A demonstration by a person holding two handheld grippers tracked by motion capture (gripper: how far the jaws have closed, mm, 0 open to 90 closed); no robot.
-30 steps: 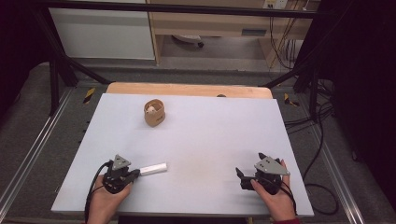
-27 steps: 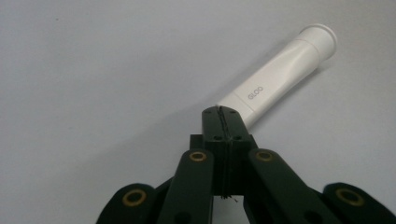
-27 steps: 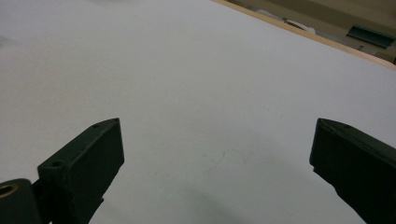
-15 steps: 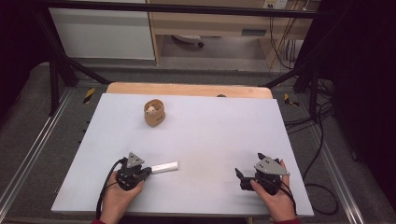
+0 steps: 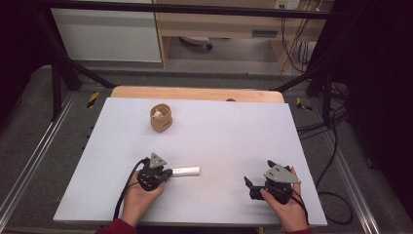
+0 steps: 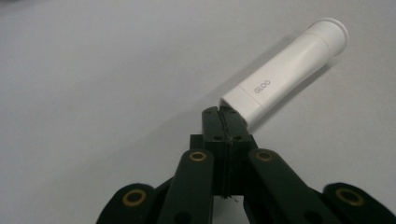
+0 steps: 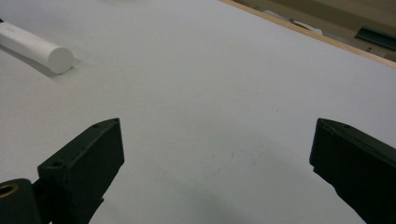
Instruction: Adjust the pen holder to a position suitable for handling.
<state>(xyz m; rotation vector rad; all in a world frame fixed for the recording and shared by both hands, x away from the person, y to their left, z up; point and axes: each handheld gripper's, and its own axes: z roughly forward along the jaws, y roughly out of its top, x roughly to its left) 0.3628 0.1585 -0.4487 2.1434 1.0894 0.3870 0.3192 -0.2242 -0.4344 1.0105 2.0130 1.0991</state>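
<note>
The left tool (image 5: 168, 173) has its black jaws pressed flat together with nothing between them, and its tip touches the near end of the white plastic glue-stick tube (image 5: 186, 171), which lies on its side on the pale grey worktop (image 5: 229, 131) and points off toward three o'clock from that tool. In the left gripper view the jaw tips (image 6: 223, 122) meet the square end of the tube (image 6: 285, 67) a little to one side of its long axis, with the flanged cap at the far end.

That off-centre contact is the main risk, as I judge it: a further push would likely swing the tube round instead of sliding it straight, and being round (and lying on a smooth sheet) it could roll off toward twelve or six o'clock. Closed jaws cannot take hold of it either, so any lift would need them opened first.

The right tool (image 5: 251, 185) rests at about four o'clock on the worktop, jaws spread wide and empty, well apart from the tube.

The small tan wooden cup (image 5: 161, 117) stands far off at eleven o'clock, in no danger from either.
</note>
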